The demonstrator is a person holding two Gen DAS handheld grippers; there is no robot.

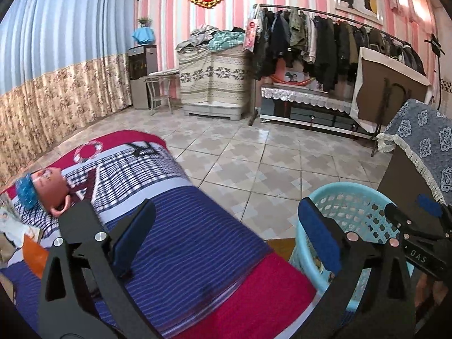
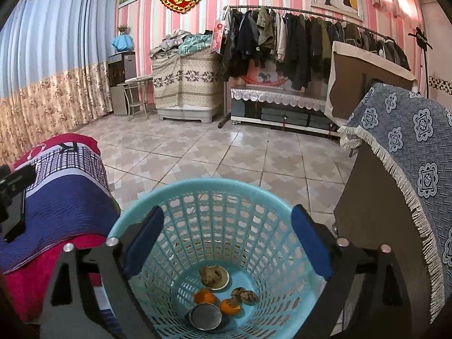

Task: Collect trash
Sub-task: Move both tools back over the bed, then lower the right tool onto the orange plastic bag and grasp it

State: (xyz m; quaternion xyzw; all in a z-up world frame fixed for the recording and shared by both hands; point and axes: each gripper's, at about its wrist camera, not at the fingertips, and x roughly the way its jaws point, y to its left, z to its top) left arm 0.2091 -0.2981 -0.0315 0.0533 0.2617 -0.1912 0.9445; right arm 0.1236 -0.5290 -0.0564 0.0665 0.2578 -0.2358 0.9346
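Observation:
A light blue plastic basket (image 2: 214, 189) stands on the floor between the bed and a covered cabinet. Inside it lie orange peels (image 2: 204, 296), crumpled brown scraps (image 2: 212, 275) and a round metal lid (image 2: 205, 316). My right gripper (image 2: 227, 244) is open and empty, right above the basket's mouth. My left gripper (image 1: 226, 234) is open and empty over the striped blanket (image 1: 180, 226) at the bed's edge; the basket (image 1: 350, 197) is to its right, with the right gripper (image 1: 418, 226) over it. An orange wrapper (image 1: 34, 254) and papers (image 1: 11, 226) lie at the left on the bed.
A doll head with blue hair (image 1: 45, 189) lies on the blanket. A cabinet under a blue fringed cloth (image 2: 406, 152) stands right of the basket. Tiled floor (image 2: 226, 152) stretches ahead to a clothes rack (image 2: 296, 42), a covered chest (image 2: 186, 82) and curtains (image 2: 42, 65).

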